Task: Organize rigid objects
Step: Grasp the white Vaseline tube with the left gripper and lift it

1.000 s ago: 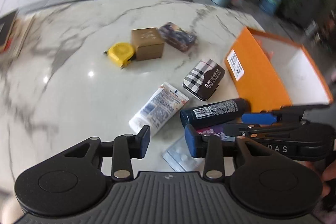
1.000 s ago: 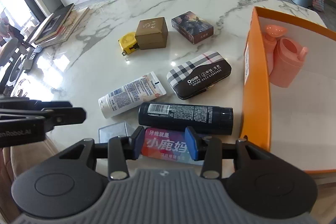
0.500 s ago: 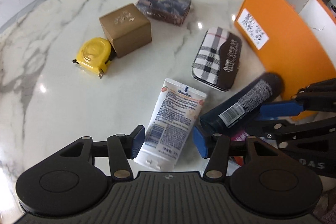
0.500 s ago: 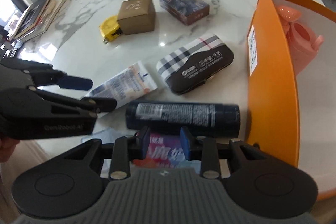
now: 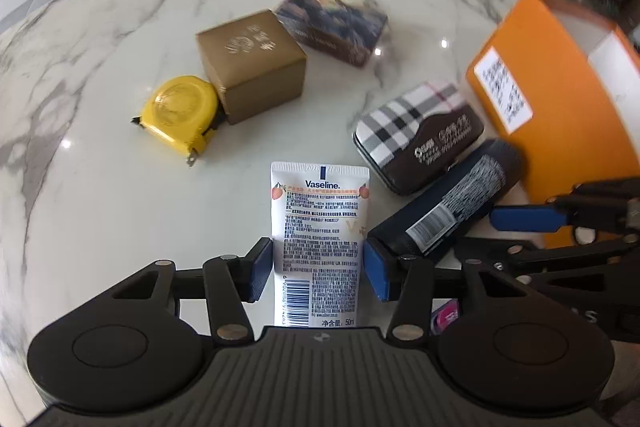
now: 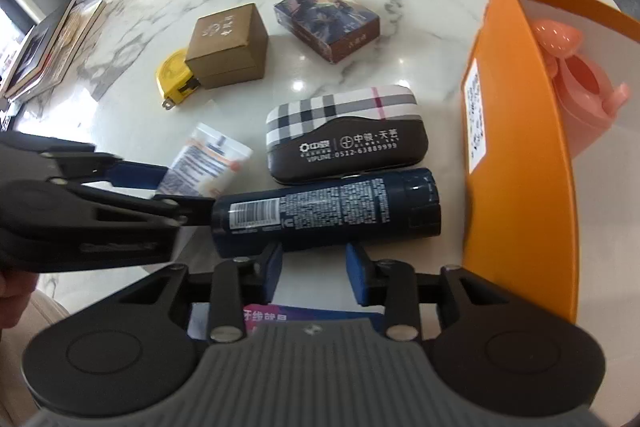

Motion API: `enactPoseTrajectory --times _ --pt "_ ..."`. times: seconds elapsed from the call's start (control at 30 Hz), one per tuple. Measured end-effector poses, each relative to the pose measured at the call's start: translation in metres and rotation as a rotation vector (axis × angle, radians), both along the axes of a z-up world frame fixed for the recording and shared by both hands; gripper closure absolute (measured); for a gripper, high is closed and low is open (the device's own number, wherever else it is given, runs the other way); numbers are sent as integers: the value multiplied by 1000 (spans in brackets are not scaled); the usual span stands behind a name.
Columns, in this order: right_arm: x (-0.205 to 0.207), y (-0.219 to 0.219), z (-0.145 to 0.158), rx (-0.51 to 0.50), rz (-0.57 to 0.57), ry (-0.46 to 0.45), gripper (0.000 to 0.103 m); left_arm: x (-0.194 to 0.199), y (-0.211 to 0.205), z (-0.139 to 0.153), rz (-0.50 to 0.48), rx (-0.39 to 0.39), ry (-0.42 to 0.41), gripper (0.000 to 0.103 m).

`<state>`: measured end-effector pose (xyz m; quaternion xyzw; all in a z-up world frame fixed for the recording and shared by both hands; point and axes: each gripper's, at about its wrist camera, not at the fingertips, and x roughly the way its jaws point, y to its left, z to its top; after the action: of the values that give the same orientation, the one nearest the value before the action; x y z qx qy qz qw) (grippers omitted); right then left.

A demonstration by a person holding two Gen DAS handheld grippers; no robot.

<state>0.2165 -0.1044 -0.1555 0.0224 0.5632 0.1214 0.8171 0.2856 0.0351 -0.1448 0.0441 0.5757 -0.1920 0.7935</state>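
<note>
Vaseline tube (image 5: 320, 239) lies flat on the marble table (image 5: 100, 207), crimped end pointing away toward the gold box (image 5: 250, 63). Left gripper (image 5: 318, 269) tilts steeply down, now straddling it, jaws just narrowed, not pressing. Right gripper (image 6: 314, 273), jaws reopening and empty, hovers by the dark bottle (image 6: 326, 211).

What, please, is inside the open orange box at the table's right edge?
Inside the orange cardboard box, a pink plastic bottle lies on its white floor; the near wall hides whatever sits lower down.
</note>
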Motion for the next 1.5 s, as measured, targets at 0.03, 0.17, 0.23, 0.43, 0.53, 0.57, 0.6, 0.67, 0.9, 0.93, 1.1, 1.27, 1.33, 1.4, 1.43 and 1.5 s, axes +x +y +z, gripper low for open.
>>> enactPoseTrajectory --times 0.03,0.17,0.23,0.43,0.53,0.57,0.6,0.67,0.9,0.93,1.1,1.27,1.33,1.4,1.43,1.5 --pt "0 -1 0 4 -3 1 60 0 3 3 19 -16 0 47" --pt "1 0 2 45 -21 1 60 -12 12 16 71 -61 -29 47" --pt "-1 4 6 66 1 -8 60 -20 16 22 98 -71 -44 47" --pt "-9 12 12 92 40 -27 67 -49 26 35 161 -82 -92 47" --pt "-16 17 15 123 59 -34 69 -64 30 37 181 -95 -112 48" --pt "-18 18 16 123 59 -39 69 -69 32 38 190 -96 -115 48" --pt "-19 19 17 117 56 -43 69 -73 33 38 197 -97 -117 48" --pt "-21 17 18 93 36 -42 69 -83 36 39 209 -89 -118 48" --pt "-30 -3 14 89 -52 -17 68 -100 37 35 252 -76 -132 88" --pt "-32 -4 14 89 -51 -18 68 -101 37 35 249 -76 -136 88" --pt "-37 -5 18 93 -49 -30 68 -109 32 44 177 -54 -189 75" --pt "-39 -2 22 70 -43 -56 68 -108 30 49 135 -26 -283 42" --pt "-37 -1 22 61 -39 -64 68 -102 27 49 109 -35 -297 42" --pt "-35 1 21 54 -18 -74 68 -97 21 47 80 -19 -303 45" --pt "-35 4 21 45 5 -81 65 -95 18 46 66 -14 -308 49" --pt "-33 10 21 1 58 -99 58 -93 13 45 56 -11 -306 70"
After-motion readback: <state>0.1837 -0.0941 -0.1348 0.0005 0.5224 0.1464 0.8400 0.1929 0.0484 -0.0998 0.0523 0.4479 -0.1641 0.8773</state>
